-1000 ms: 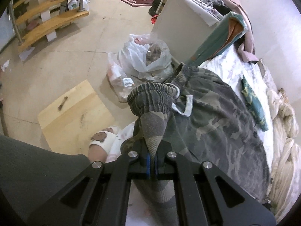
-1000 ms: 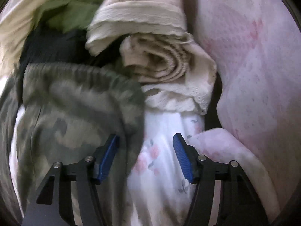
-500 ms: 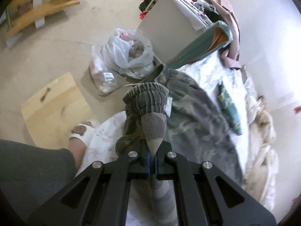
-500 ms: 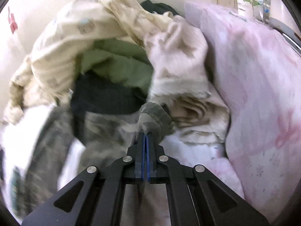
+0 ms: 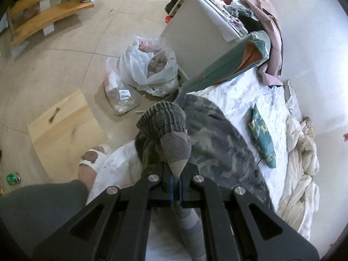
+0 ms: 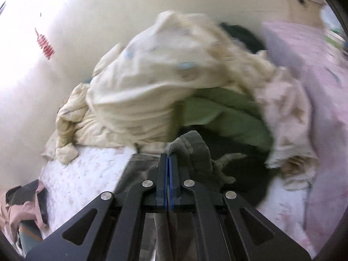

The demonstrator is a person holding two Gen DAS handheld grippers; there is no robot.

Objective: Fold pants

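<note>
Through the left wrist camera I look down at a bed with a white floral sheet (image 5: 250,95). My left gripper (image 5: 175,181) has its jaws pressed together on a bunched fold of the camouflage pants (image 5: 217,143). The ribbed elastic waistband (image 5: 162,117) rises in a hump just above the jaws, and the rest of the pants spreads to the right across the sheet. A small teal patterned cloth (image 5: 262,137) lies on the sheet, apart from the pants. Beyond the edge of the bed I see white plastic bags (image 5: 148,65) on a tiled floor, a pale wooden board (image 5: 65,126), and a person's foot in a white sandal (image 5: 93,158).

The right wrist view is blurred. My right gripper (image 6: 168,174) has its jaws clamped on a grey-green edge of the pants, which bulges up just right of the jaws. Behind it, a heap of cream bedding (image 6: 148,91), a green cloth (image 6: 219,111) and a pink blanket (image 6: 315,108) is piled against the wall.
</note>
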